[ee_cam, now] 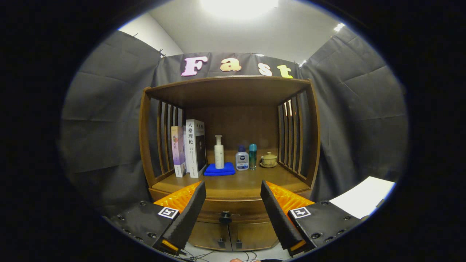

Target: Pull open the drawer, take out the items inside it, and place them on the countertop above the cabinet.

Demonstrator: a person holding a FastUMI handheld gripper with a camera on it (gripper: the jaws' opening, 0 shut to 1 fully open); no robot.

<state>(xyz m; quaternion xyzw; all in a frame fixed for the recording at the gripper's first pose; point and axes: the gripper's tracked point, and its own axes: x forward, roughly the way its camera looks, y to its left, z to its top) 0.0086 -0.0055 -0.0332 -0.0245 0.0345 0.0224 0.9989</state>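
A: What does the gripper view show, going from the left?

B: A dark wooden cabinet [229, 145] with slatted side walls. On its smooth countertop [233, 183], against the left slats, stand two upright books [189, 149], flat and glossy. Next comes a folded blue cloth [219, 169], soft-looking, with a tall white pump bottle [218, 152] standing on it. Then a squat grey bottle with a blue cap [241, 158], a slim teal cylinder [252, 156] just beside it, and a small rounded lidded cup on a saucer [269, 159] near the right slats.

A: And the tongs?

B: The gripper [233, 198] is spread wide. Its fingers [189, 214] hold nothing and touch nothing; their inner pads look matte and foamy.

A: Where is the drawer?

B: The drawer [225, 211] sits shut just under the countertop's rounded front edge, seen in the gap between the fingers. Its dark round knob [225, 217] is centred there, apart from both fingers. Below it are two cabinet doors [233, 236] with small handles.

A: Room to move?

B: The front half of the countertop is bare wood, open ahead of the row of items. A white sheet [364, 196] lies off to the right beyond the cabinet, and thin cables [218, 254] trail on the floor beneath.
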